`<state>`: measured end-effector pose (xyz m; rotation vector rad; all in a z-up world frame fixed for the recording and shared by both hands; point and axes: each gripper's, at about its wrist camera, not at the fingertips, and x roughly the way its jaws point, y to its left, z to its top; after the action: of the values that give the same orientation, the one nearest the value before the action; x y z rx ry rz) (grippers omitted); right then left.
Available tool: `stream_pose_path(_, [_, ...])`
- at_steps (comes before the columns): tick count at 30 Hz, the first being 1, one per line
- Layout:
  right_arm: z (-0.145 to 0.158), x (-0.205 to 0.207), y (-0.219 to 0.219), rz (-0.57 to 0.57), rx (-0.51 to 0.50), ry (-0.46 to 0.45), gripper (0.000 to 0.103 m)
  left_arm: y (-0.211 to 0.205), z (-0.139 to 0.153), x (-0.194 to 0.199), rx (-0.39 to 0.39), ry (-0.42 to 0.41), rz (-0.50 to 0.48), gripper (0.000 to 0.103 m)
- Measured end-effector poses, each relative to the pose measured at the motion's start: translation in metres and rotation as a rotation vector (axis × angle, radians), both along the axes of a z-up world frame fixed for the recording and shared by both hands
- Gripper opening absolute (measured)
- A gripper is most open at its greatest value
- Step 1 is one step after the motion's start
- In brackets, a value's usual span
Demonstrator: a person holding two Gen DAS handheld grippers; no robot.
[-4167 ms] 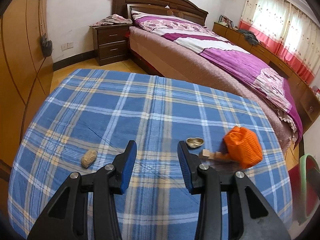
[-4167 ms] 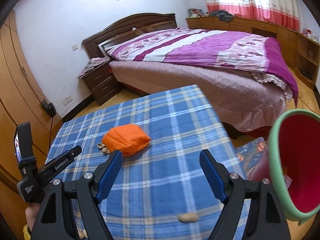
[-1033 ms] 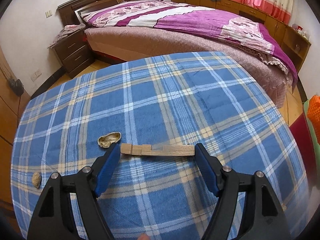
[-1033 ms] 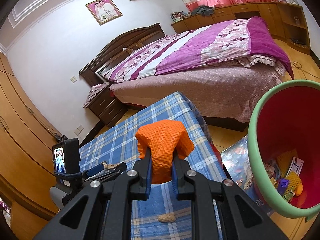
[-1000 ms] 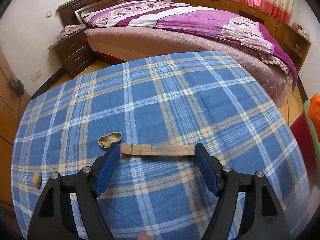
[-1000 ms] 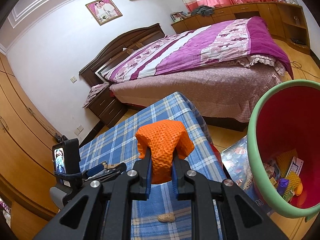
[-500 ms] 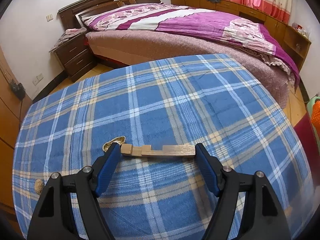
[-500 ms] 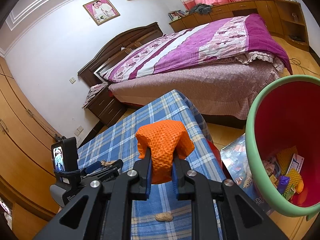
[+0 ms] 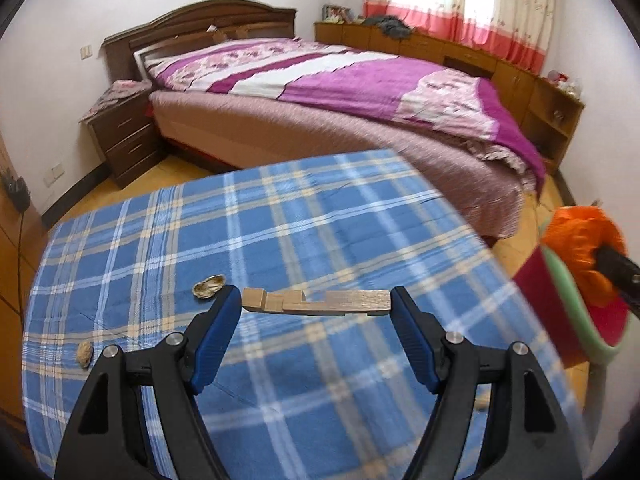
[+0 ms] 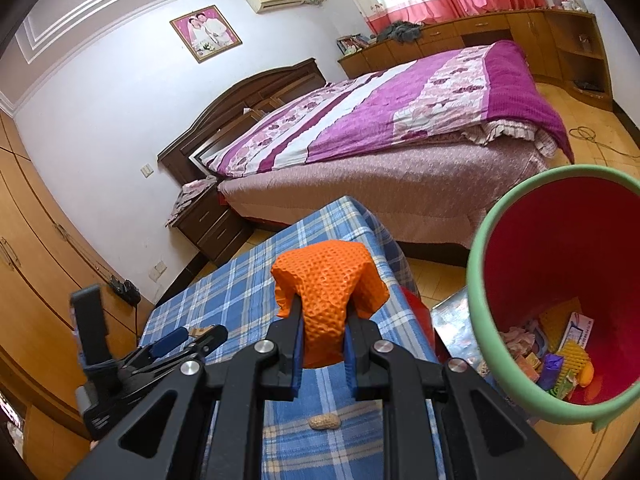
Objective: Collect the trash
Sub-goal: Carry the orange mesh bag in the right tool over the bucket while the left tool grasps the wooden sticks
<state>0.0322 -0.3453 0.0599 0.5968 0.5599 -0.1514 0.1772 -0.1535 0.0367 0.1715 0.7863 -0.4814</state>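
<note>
Left tongs [image 9: 316, 303] lifted, clenching wood strip [image 9: 316, 302], right tongs [image 10: 322, 334] grasping orange wad [image 10: 326, 300] (bin [image 10: 480, 276] cropped)

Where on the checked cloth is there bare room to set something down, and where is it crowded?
Bare: the far stretch of the checked cloth toward the bed. Crowded: the near strip, with the nutshell, the wooden strip held in the left gripper and a small nut at the left edge.

place: home bedroom | evidence: made bed [image 9: 340, 92], nightstand [image 9: 124, 136], wedding portrait [image 10: 206, 34]
</note>
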Motion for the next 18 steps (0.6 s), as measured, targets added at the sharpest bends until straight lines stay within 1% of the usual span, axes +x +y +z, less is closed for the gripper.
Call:
stream_pose_path(8, [0.015,-0.036,-0.012,-0.063,-0.015,-0.024,0.019,-0.015,0.032,-0.044,-0.079,-0.023,-0.085,0.076])
stream_pose_path(13, [0.017,-0.062,-0.024,-0.110,-0.019,-0.032,0.019,-0.030,0.043,-0.066,-0.104,-0.030,-0.132,0.076])
stream_pose_path(18, [0.016,-0.085,-0.041,-0.164,-0.024,-0.028,0.021,-0.055,0.051,-0.084,-0.123,-0.034,-0.191,0.076])
